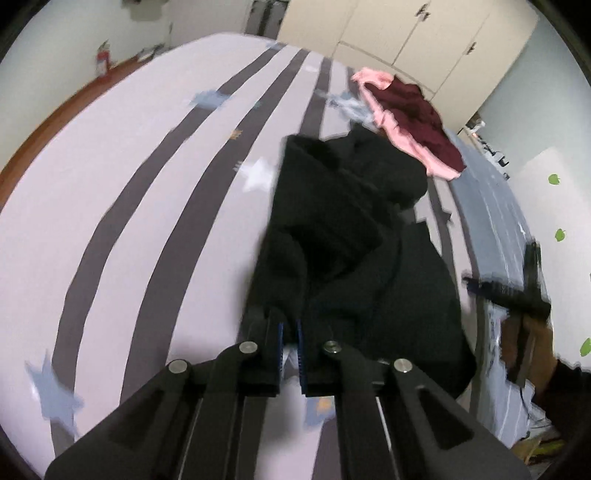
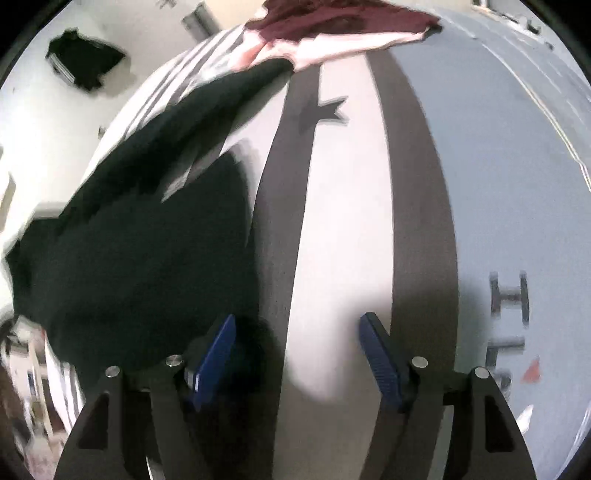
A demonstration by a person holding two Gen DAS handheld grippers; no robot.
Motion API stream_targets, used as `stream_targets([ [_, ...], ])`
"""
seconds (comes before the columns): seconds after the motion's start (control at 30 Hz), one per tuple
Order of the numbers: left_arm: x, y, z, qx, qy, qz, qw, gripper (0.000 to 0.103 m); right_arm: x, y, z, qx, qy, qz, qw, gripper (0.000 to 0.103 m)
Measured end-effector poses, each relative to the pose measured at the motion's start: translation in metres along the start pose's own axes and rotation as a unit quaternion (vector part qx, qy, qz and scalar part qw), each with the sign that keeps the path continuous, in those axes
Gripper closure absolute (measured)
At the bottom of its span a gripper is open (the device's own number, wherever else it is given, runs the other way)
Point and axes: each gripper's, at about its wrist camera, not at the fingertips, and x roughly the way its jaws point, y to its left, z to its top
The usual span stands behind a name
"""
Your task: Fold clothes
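Note:
A black garment [image 1: 343,229] lies rumpled on the striped bed sheet [image 1: 140,155]. It draws up to my left gripper [image 1: 290,330], whose blue pads are shut on its near edge. In the right wrist view the same black garment [image 2: 140,251] spreads to the left, reaching under the left finger. My right gripper [image 2: 297,347] stands open over the sheet [image 2: 343,229] with nothing between its pads. From the left wrist view the right gripper [image 1: 528,288] shows blurred at the right edge, held by a hand.
A pink garment and a maroon garment [image 1: 410,110] lie heaped at the far end of the bed, also in the right wrist view [image 2: 332,29]. Cream wardrobe doors [image 1: 406,33] stand behind. A fire extinguisher [image 1: 101,61] stands by the far-left wall.

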Motion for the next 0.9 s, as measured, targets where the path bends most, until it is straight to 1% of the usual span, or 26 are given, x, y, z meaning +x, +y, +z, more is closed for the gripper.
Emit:
stream_targets([
  [0.07, -0.007, 0.011, -0.022, -0.009, 0.013, 0.014, 0.9998, 0.1, 0.01, 0.006, 0.008, 0.01, 0.009, 0.033, 0.999, 0.037],
  [0.1, -0.01, 0.016, -0.033, -0.013, 0.019, 0.021, 0.9995, 0.102, 0.016, 0.012, 0.011, 0.009, 0.015, 0.049, 0.999, 0.037],
  [0.2, -0.019, 0.038, -0.048, -0.048, 0.023, 0.033, 0.9981, 0.103, 0.03, 0.05, 0.0, -0.037, 0.043, 0.098, 0.994, 0.038],
  [0.23, -0.022, 0.045, -0.053, -0.059, 0.024, 0.037, 0.9973, 0.103, 0.035, 0.062, -0.004, -0.053, 0.052, 0.115, 0.991, 0.041],
  [0.27, -0.025, 0.053, -0.058, -0.071, 0.025, 0.041, 0.9963, 0.103, 0.037, 0.075, -0.013, -0.072, 0.061, 0.131, 0.987, 0.057],
  [0.3, -0.028, 0.056, -0.058, -0.073, 0.023, 0.045, 0.9961, 0.103, 0.039, 0.089, -0.027, -0.102, 0.073, 0.137, 0.983, 0.079],
  [0.33, -0.029, 0.056, -0.052, -0.071, 0.017, 0.044, 0.9963, 0.103, 0.04, 0.104, -0.041, -0.134, 0.084, 0.141, 0.977, 0.091],
  [0.37, -0.031, 0.056, -0.046, -0.07, 0.011, 0.042, 0.9966, 0.102, 0.038, 0.114, -0.055, -0.156, 0.088, 0.148, 0.973, 0.097],
  [0.4, -0.032, 0.056, -0.04, -0.068, 0.005, 0.04, 0.9969, 0.098, 0.035, 0.124, -0.069, -0.176, 0.091, 0.156, 0.968, 0.097],
  [0.43, -0.033, 0.056, -0.035, -0.066, -0.001, 0.038, 0.997, 0.094, 0.029, 0.129, -0.078, -0.187, 0.084, 0.161, 0.965, 0.097],
  [0.47, -0.034, 0.057, -0.029, -0.065, -0.007, 0.037, 0.9972, 0.084, 0.023, 0.133, -0.086, -0.195, 0.078, 0.167, 0.963, 0.097],
  [0.5, -0.033, 0.053, -0.019, -0.062, -0.016, 0.036, 0.9973, 0.071, 0.02, 0.14, -0.091, -0.197, 0.078, 0.179, 0.961, 0.097],
  [0.53, -0.031, 0.05, -0.011, -0.064, -0.022, 0.032, 0.9972, 0.065, 0.014, 0.146, -0.093, -0.203, 0.08, 0.187, 0.958, 0.097],
  [0.57, -0.029, 0.047, -0.003, -0.066, -0.028, 0.026, 0.9971, 0.053, 0.008, 0.151, -0.095, -0.21, 0.083, 0.196, 0.954, 0.097],
  [0.6, -0.025, 0.044, 0.005, -0.072, -0.032, 0.026, 0.9966, 0.043, -0.002, 0.158, -0.107, -0.228, 0.093, 0.209, 0.947, 0.098],
  [0.63, -0.021, 0.041, 0.012, -0.078, -0.037, 0.025, 0.996, 0.04, -0.014, 0.165, -0.122, -0.247, 0.103, 0.223, 0.937, 0.098],
  [0.67, -0.017, 0.038, 0.017, -0.082, -0.039, 0.022, 0.9956, 0.033, -0.025, 0.172, -0.136, -0.266, 0.112, 0.237, 0.928, 0.098],
  [0.7, -0.009, 0.037, 0.02, -0.083, -0.031, 0.018, 0.9959, 0.025, -0.033, 0.181, -0.156, -0.289, 0.127, 0.252, 0.915, 0.098],
  [0.77, 0.008, 0.035, 0.026, -0.084, -0.016, 0.011, 0.9962, 0.024, -0.044, 0.2, -0.202, -0.336, 0.166, 0.278, 0.884, 0.098],
  [0.8, 0.021, 0.034, 0.027, -0.076, 0.0, 0.021, 0.9969, 0.024, -0.05, 0.199, -0.22, -0.351, 0.173, 0.271, 0.879, 0.097],
  [0.83, 0.033, 0.032, 0.029, -0.068, 0.018, 0.032, 0.997, 0.024, -0.056, 0.196, -0.237, -0.365, 0.177, 0.262, 0.876, 0.096],
  [0.87, 0.044, 0.032, 0.028, -0.059, 0.033, 0.049, 0.9965, 0.025, -0.056, 0.192, -0.236, -0.355, 0.176, 0.254, 0.882, 0.094],
  [0.9, 0.05, 0.031, 0.027, -0.047, 0.039, 0.041, 0.9973, 0.041, -0.056, 0.189, -0.233, -0.341, 0.174, 0.247, 0.89, 0.094],
])
